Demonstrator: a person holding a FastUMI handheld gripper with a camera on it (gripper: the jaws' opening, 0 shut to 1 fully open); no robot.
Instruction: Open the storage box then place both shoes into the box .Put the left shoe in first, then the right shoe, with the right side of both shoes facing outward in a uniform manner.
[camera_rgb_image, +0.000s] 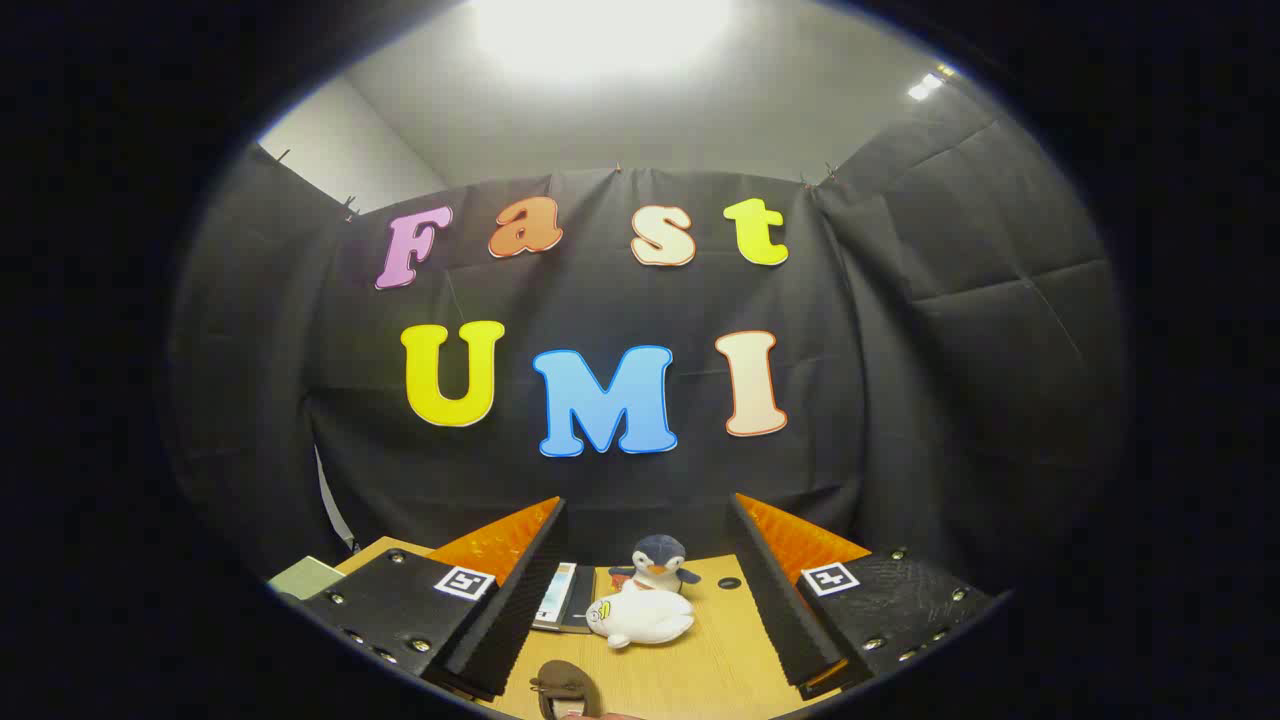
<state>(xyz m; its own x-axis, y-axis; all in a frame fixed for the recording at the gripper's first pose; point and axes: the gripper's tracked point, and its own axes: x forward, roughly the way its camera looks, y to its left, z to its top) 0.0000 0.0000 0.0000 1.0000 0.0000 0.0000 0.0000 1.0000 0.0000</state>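
A: On the light wooden table (700, 670), between the fingers: small brown shoe (566, 686), low, near edge. Storage box? Can't spot it.
B: Gripper (640, 610) released, jaws wide, holding nothing. Plush penguin (655, 562) and white plush seal (640, 616) just ahead; tilt down, find box first.

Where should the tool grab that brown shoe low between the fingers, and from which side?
A judgement: take the brown shoe by the rim of its opening, coming down from above. It lies low on the wooden table, nearer than the plush penguin, with the opening seemingly up, so a finger could slip inside. The tool is open with nothing between its fingers. Much of the shoe is hidden, so left or right is unclear.
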